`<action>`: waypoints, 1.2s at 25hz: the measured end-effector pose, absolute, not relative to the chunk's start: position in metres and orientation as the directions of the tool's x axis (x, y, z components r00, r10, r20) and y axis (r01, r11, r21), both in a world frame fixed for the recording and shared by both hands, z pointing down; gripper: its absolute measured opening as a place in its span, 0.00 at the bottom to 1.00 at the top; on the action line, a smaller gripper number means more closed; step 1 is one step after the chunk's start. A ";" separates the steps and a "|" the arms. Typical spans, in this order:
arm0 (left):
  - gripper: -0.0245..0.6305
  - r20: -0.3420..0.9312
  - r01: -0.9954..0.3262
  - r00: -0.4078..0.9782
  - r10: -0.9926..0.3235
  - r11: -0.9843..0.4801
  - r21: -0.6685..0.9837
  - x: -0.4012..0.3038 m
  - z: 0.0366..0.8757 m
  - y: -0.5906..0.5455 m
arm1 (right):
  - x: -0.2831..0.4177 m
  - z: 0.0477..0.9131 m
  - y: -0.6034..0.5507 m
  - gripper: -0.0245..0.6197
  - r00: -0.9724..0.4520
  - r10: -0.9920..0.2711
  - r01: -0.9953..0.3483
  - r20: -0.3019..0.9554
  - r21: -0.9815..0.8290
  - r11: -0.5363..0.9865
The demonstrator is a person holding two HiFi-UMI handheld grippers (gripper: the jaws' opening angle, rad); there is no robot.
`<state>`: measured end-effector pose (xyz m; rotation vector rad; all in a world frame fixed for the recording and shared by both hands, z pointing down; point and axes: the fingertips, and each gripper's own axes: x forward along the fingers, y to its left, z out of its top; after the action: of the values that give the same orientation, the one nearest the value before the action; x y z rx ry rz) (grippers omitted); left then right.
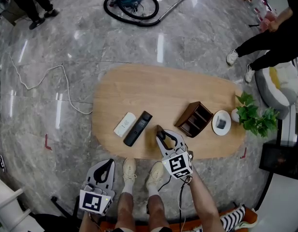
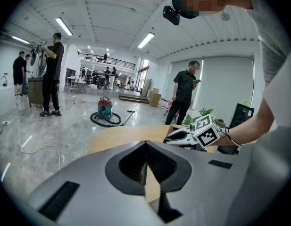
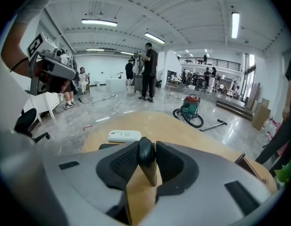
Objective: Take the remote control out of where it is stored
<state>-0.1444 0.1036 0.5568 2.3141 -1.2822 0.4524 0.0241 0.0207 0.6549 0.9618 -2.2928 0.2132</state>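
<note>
A black remote (likely light, stiff, slick) is being clamped across its sides by the right gripper, seven o'clock from the wooden holder; left gripper closed, empty.

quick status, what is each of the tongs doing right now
left tongs: closed, empty
right tongs: closed on a dark remote

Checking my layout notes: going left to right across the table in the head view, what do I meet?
White remote, black remote, right gripper clamping a third remote, wooden holder, white dish, plant.
</note>
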 end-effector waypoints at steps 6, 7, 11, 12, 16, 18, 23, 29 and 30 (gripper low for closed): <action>0.04 0.484 -0.853 0.518 -0.705 -0.469 0.230 -0.143 0.557 0.104 | 0.019 0.658 0.029 0.19 -0.535 -0.584 -0.682 0.611 0.096 0.725; 0.05 0.486 -0.853 0.518 -0.704 -0.469 0.230 -0.142 0.558 0.104 | 0.018 0.659 0.031 0.19 -0.535 -0.581 -0.677 0.613 0.100 0.729; 0.05 0.489 -0.849 0.524 -0.697 -0.473 0.235 -0.140 0.561 0.108 | 0.011 0.664 0.043 0.20 -0.537 -0.567 -0.643 0.625 0.131 0.754; 0.05 0.489 -0.848 0.526 -0.696 -0.475 0.236 -0.140 0.562 0.109 | 0.009 0.666 0.046 0.21 -0.537 -0.564 -0.634 0.628 0.141 0.760; 0.05 0.490 -0.845 0.530 -0.692 -0.478 0.238 -0.136 0.564 0.109 | 0.001 0.671 0.056 0.22 -0.541 -0.556 -0.600 0.631 0.173 0.781; 0.05 0.491 -0.844 0.531 -0.691 -0.479 0.239 -0.135 0.565 0.108 | -0.003 0.675 0.061 0.23 -0.545 -0.551 -0.588 0.632 0.180 0.788; 0.05 0.495 -0.844 0.530 -0.688 -0.481 0.236 -0.137 0.566 0.109 | -0.014 0.681 0.070 0.24 -0.550 -0.534 -0.562 0.642 0.189 0.805; 0.05 0.495 -0.848 0.526 -0.691 -0.474 0.238 -0.138 0.571 0.109 | -0.023 0.691 0.079 0.25 -0.562 -0.523 -0.529 0.641 0.208 0.823; 0.05 0.496 -0.847 0.526 -0.691 -0.474 0.239 -0.138 0.572 0.110 | -0.024 0.692 0.082 0.25 -0.564 -0.519 -0.522 0.643 0.209 0.827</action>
<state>-0.1377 0.1097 0.5718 2.3125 -1.2548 0.4611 -0.0244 0.0816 0.6923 0.7573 -2.2765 0.0059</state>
